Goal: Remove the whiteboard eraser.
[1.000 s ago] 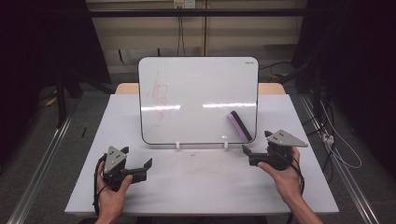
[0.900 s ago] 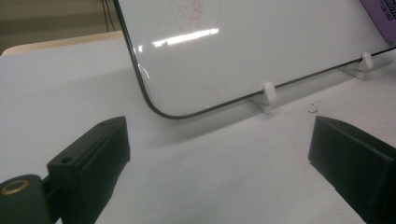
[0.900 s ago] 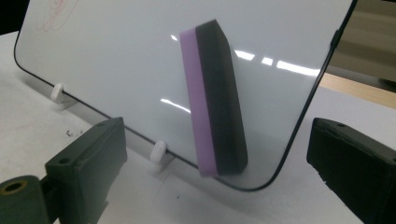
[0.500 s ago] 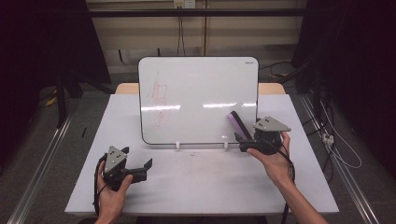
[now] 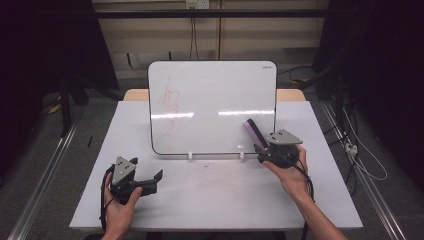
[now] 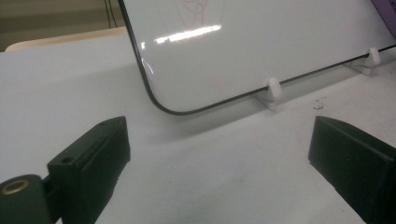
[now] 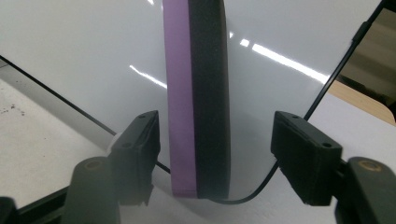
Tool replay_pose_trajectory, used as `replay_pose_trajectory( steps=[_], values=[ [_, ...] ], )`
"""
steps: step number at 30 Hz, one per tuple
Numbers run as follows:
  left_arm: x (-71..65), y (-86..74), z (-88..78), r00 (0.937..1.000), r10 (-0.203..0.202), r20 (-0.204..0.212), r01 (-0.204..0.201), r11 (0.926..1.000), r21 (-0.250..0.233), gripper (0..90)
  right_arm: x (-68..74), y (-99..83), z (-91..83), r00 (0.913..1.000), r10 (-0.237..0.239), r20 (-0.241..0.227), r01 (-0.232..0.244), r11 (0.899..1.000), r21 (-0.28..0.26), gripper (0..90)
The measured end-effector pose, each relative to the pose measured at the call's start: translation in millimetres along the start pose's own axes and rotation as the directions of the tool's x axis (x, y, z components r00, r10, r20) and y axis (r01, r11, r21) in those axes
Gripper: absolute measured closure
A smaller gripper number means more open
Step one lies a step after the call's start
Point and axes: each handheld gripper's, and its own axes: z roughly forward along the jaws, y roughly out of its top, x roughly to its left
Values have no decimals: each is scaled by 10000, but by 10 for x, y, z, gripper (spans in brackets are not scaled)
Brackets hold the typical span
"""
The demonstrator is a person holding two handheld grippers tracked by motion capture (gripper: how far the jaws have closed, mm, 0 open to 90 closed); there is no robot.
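A white whiteboard [image 5: 215,100] stands upright on the table with a red scribble [image 5: 170,107] on its left half. A purple-and-black eraser [image 5: 252,131] clings to its lower right corner. My right gripper [image 5: 261,151] reaches up to the eraser. In the right gripper view the eraser [image 7: 198,93] stands between the jaws: the left pad is nearly on the purple side, and a gap remains at the right pad. The jaws have just been closing. My left gripper [image 5: 157,179] rests open near the table's front left, nothing between its fingers [image 6: 100,154].
The board sits in two small white clip feet [image 5: 190,156] [image 5: 241,155] on the white table [image 5: 215,200]. A bare stretch of tabletop lies between the two grippers. Cables and dark stands surround the table on the floor.
My right gripper has moved left and up from beside the board to the eraser, and its jaws have narrowed around it. The left gripper has stayed put.
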Motion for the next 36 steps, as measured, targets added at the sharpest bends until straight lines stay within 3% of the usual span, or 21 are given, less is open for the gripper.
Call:
replay_pose_trajectory(
  steps=[9, 16, 36],
  values=[
    [10, 0, -6, 10000, -62, 19, 63, 9999, -133, 52, 38, -19, 47, 9997, -159, 186, 156, 9998, 151, 498],
    [16, 4, -8, 10000, -20, 40, 20, 9999, -108, 53, 56, -21, 83, 9999, -141, -45, 142, 9995, 281, 595],
    [24, -1, -3, 10000, -91, 25, 91, 9999, -48, 54, 67, 7, 38, 9998, -202, 72, 201, 9998, 85, 644]
  ],
)
